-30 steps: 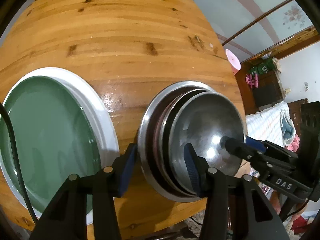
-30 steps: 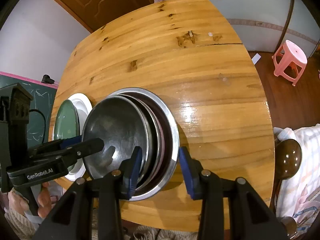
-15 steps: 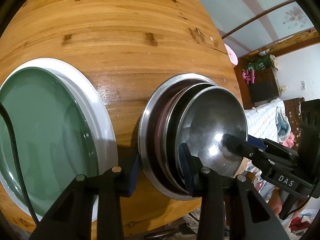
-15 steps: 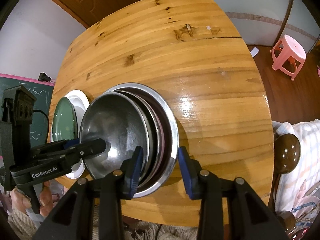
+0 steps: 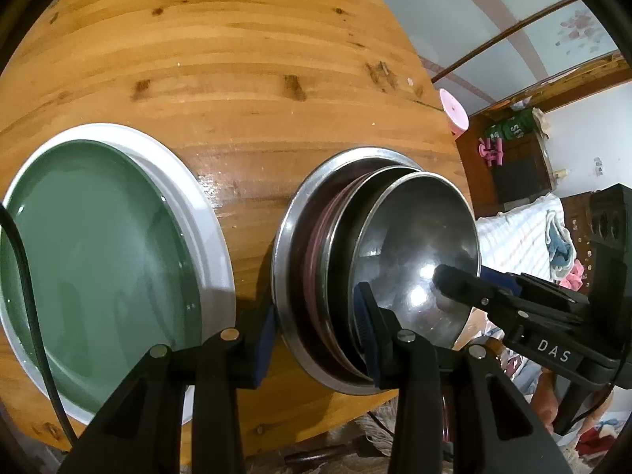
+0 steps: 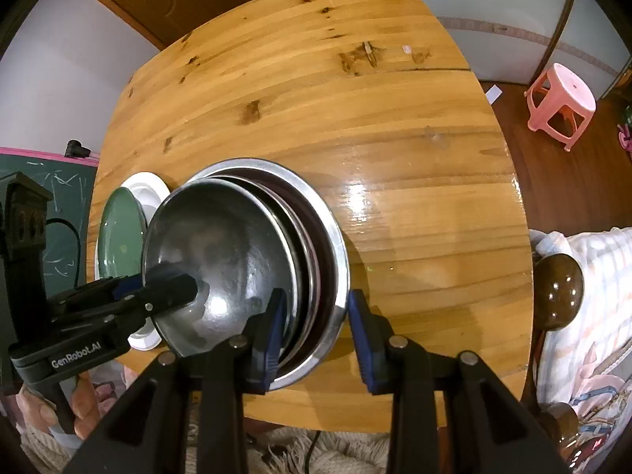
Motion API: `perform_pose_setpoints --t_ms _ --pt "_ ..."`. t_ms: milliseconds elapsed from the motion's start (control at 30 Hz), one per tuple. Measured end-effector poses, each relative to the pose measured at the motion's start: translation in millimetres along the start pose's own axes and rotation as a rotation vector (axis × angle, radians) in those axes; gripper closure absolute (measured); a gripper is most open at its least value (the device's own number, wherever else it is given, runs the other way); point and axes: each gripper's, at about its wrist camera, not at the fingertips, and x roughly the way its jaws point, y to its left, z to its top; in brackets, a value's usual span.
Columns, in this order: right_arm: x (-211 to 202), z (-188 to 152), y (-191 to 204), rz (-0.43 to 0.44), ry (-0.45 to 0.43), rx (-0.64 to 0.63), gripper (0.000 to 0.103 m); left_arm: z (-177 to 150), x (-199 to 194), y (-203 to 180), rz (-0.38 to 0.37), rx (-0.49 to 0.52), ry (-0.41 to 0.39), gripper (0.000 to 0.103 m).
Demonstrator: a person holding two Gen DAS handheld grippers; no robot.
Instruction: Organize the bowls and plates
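Observation:
A stack of nested steel bowls (image 5: 410, 252) (image 6: 237, 252) with a pink-rimmed one between them is held above the wooden table (image 5: 237, 63) (image 6: 355, 118). My left gripper (image 5: 316, 324) is shut on the stack's near-left rims, one finger inside, one outside. My right gripper (image 6: 316, 330) is shut on the near-right rims the same way. Each gripper shows in the other's view, its finger inside the top bowl. A green plate (image 5: 91, 245) (image 6: 120, 233) lies on a white plate (image 5: 205, 213) (image 6: 148, 193) at the left.
A pink stool (image 6: 561, 98) stands on the floor beyond the table's right side. A dark wooden knob (image 6: 559, 288) and striped bedding (image 6: 584, 316) lie to the right. The table's near edge runs just below the grippers.
Both grippers and the bowl stack have risen; the table and plates look farther below and the stack's shadow has spread. Both grips are unchanged.

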Motion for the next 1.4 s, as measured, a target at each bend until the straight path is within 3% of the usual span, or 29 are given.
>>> perform_pose_setpoints --t_ms 433,700,1033,1400 --pt "-38.8 2.5 62.3 0.012 -0.065 -0.09 0.071 -18.2 -83.0 29.9 -0.001 -0.038 -0.157 0.067" --pt "-28.7 9.4 131.6 0.025 -0.053 -0.212 0.072 -39.9 -122.9 89.9 0.049 -0.137 -0.23 0.067" --pt "39.8 21.6 190.9 -0.001 0.076 -0.283 0.074 -50.2 -103.6 174.6 0.076 -0.285 -0.177 0.067" --pt "42.8 25.5 211.5 -0.072 0.03 -0.324 0.075 -46.6 -91.7 189.6 0.051 -0.296 -0.166 0.066"
